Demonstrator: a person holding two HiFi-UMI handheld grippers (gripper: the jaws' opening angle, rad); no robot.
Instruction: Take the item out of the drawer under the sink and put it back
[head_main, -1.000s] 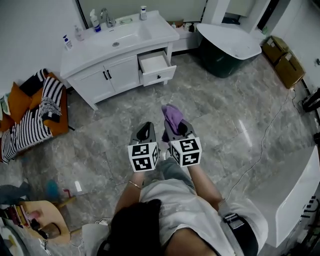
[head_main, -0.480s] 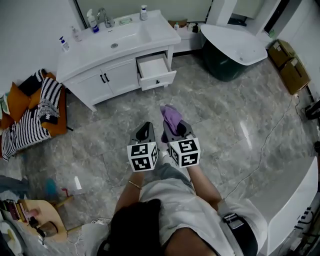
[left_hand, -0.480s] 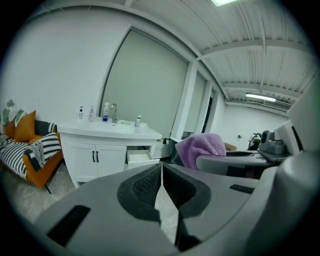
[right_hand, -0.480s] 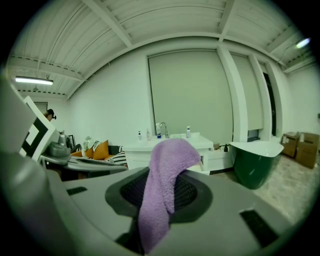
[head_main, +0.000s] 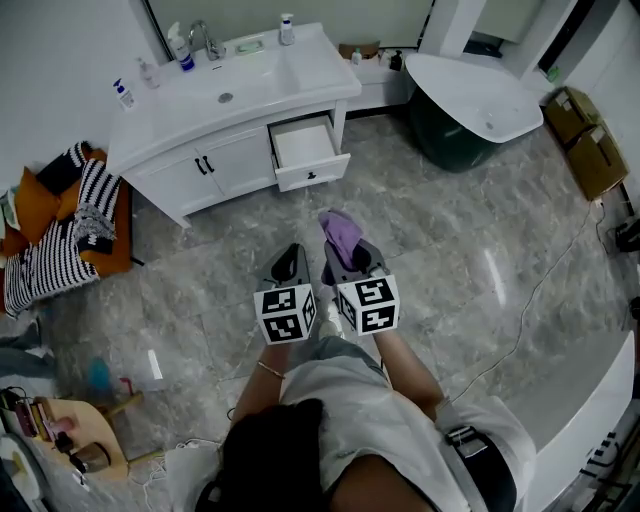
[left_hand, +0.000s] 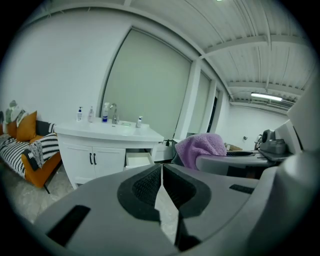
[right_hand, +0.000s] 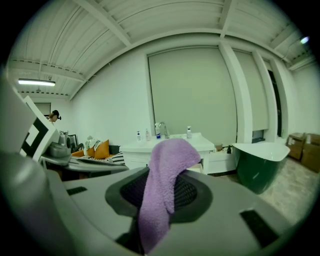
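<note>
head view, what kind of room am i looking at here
Most likely a bathroom, perhaps a mock-up one. A white vanity with a sink and faucet stands against the wall, a dark green freestanding bathtub sits near it, and the floor is grey marble-look tile.

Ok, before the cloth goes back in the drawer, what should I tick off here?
1. Grip: ok, the right tool pinches the purple terry cloth between its jaws.
2. Spare tool: ok, the left tool has its jaws together with nothing between them.
3. Drawer open: ok, the white drawer under the white sink counter is pulled out.
4. Room inside: ok, the head view shows the drawer bare.
5. Reach: not ok, a stretch of grey marble floor separates the drawer from both tools.
</note>
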